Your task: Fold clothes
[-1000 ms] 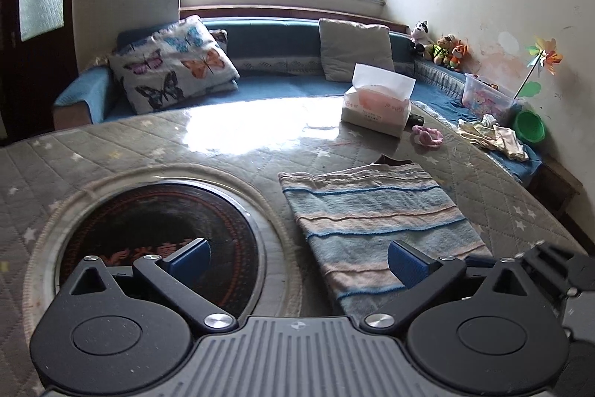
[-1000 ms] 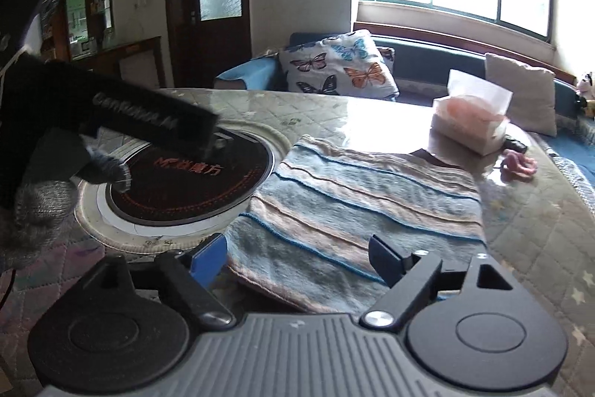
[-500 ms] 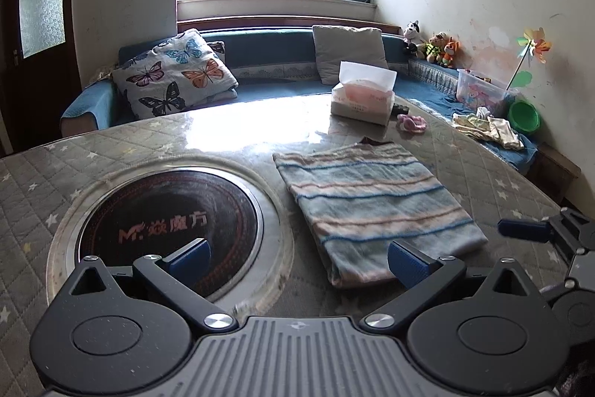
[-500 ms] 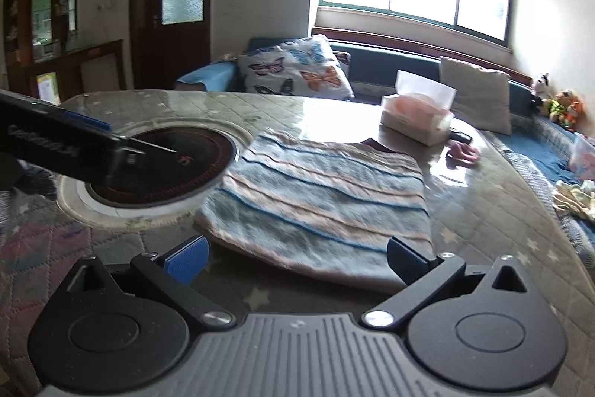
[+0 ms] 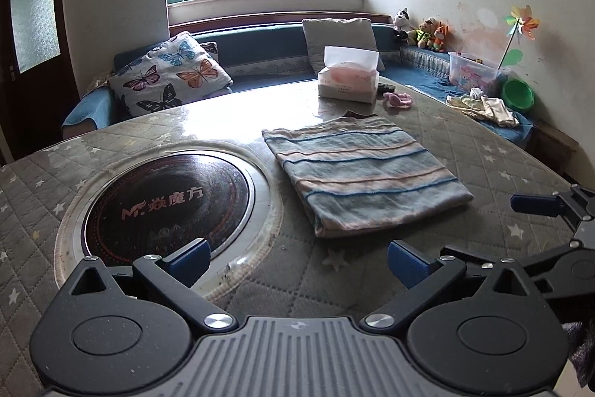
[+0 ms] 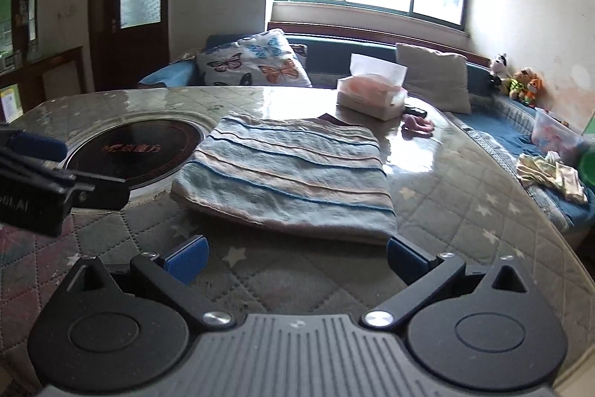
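Since a second ago: both grippers drawn back from the striped garment, more bare desk showing before its near edge.
Right gripper: fingers released, spread wide, nothing between them.
Left gripper: fingers released, empty, over the desk beside the round hotplate.
Meaning for task: garment let go as a flat folded rectangle; fold looks done or nearly so.
Location: flat on the desk, just right of the hotplate, short of the tissue box.
Long axis: from near edge away toward the window, slanting left; stripes across it.
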`<action>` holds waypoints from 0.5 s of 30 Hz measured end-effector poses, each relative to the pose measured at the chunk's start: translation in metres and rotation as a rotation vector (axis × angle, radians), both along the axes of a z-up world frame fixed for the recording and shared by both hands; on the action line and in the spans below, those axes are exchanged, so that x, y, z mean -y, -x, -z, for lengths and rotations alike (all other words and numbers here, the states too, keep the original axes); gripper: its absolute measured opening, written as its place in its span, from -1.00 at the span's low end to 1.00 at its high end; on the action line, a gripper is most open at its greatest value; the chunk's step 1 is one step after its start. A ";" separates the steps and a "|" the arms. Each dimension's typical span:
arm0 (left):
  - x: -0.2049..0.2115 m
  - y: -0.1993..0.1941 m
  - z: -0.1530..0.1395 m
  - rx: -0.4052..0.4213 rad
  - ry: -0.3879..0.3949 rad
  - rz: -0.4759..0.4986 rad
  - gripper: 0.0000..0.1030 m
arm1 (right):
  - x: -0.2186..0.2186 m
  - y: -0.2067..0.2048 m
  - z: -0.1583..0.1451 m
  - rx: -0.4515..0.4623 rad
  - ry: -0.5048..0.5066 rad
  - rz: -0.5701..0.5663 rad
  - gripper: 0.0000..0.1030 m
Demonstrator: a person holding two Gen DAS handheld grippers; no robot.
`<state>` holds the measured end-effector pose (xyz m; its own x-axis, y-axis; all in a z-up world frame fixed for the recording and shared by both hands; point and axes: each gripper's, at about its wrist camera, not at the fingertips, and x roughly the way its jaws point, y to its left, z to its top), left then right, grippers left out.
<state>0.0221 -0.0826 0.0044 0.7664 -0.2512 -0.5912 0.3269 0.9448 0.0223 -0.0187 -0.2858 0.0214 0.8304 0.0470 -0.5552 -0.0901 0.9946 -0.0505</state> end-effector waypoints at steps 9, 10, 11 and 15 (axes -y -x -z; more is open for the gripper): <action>-0.002 0.014 0.008 -0.006 0.008 0.000 1.00 | -0.005 0.012 0.001 -0.001 0.036 0.032 1.00; -0.002 0.016 0.009 -0.006 0.008 0.001 1.00 | -0.005 0.013 0.002 -0.003 0.037 0.035 1.00; -0.002 0.017 0.009 -0.007 0.008 0.002 1.00 | -0.005 0.014 0.002 -0.004 0.037 0.037 1.00; -0.003 0.022 0.011 -0.006 0.013 0.005 1.00 | -0.008 0.018 0.004 -0.006 0.039 0.047 1.00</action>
